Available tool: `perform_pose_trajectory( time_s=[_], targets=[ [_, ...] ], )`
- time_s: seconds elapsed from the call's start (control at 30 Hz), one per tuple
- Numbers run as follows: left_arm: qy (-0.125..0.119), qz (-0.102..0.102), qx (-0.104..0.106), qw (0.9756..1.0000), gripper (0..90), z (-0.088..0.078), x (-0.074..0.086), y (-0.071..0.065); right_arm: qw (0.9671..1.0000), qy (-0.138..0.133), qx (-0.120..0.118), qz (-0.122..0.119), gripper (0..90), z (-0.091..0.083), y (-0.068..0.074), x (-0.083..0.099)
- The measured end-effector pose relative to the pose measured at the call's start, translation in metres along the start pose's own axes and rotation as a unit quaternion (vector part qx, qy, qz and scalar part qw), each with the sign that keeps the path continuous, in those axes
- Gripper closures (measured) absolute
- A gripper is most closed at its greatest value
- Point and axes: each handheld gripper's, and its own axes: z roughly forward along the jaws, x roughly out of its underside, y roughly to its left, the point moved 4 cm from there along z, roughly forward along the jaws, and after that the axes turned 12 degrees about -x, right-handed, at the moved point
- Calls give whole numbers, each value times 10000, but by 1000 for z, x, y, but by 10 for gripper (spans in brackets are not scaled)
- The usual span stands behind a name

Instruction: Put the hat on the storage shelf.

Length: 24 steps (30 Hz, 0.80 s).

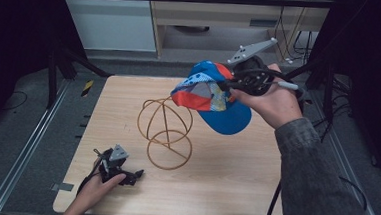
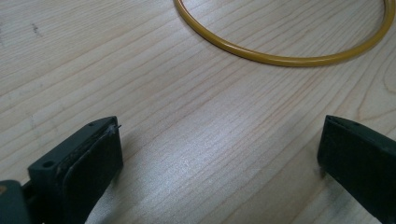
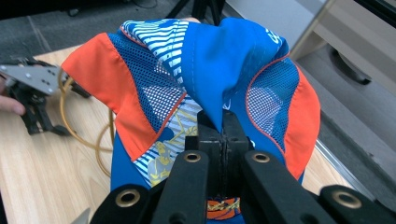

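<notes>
A blue and orange cap (image 1: 210,94) with mesh and striped panels hangs in the air over the table's right side, just right of the top of a yellow wire stand (image 1: 164,133). My right gripper (image 1: 228,83) is shut on the cap's fabric; in the right gripper view its jaws pinch a fold of the cap (image 3: 205,79) at the right gripper (image 3: 219,122). My left gripper (image 1: 138,174) rests low at the table's front left, open with bare wood between its jaws (image 2: 219,154). The stand's base ring (image 2: 280,46) lies ahead of it.
The wooden table (image 1: 224,179) has metal rails along both sides. Dark tripod legs and cables stand beyond the far edge. The person's right sleeve (image 1: 319,185) crosses the table's right front corner.
</notes>
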Motion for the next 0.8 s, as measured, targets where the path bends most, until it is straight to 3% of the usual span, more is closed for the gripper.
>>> perform_pose_trajectory(
  time_s=[0.33,0.8],
  targets=[
    [2,10,-7,10000,0,0,0,0,9995,-110,-201,-200,899,24,15,-23],
    [0,3,-16,10000,0,0,0,0,9978,145,-456,-460,898,67,27,-59]
  ],
)
